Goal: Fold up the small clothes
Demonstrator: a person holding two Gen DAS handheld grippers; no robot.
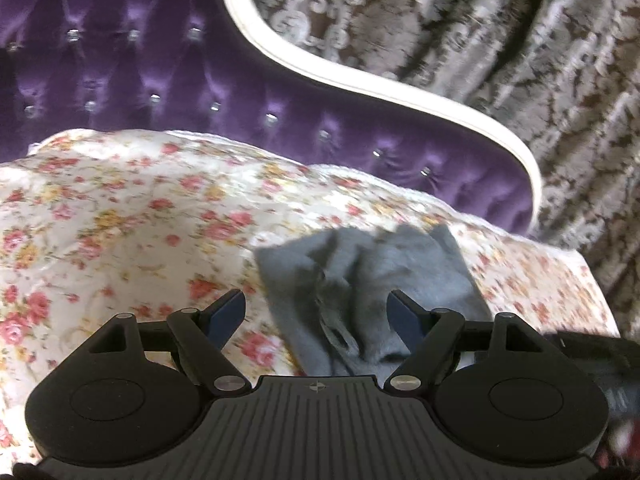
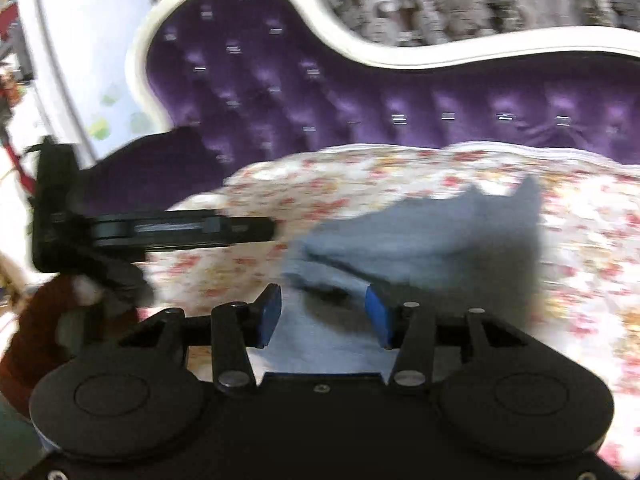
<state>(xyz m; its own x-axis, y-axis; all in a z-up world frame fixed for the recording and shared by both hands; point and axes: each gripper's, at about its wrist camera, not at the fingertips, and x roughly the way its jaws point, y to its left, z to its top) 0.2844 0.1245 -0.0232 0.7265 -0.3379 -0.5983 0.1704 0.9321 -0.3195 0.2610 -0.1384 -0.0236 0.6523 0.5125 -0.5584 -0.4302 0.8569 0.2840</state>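
Observation:
A small grey garment [image 1: 372, 276] lies crumpled on a floral sheet [image 1: 140, 208]. My left gripper [image 1: 316, 314] is open and empty, its jaws spread just above the garment's near edge. In the right wrist view the same grey garment [image 2: 432, 240] is blurred by motion. My right gripper [image 2: 324, 316] is open, with the garment's pale near part lying between its jaws. The left gripper [image 2: 160, 228] shows from the side at the left of that view.
A purple tufted sofa back [image 1: 140, 60] with a white curved frame [image 1: 360, 80] rises behind the sheet. A grey and brown patterned curtain [image 1: 520, 60] hangs behind it. A dark purple cushion [image 2: 152, 168] sits at the sofa's left end.

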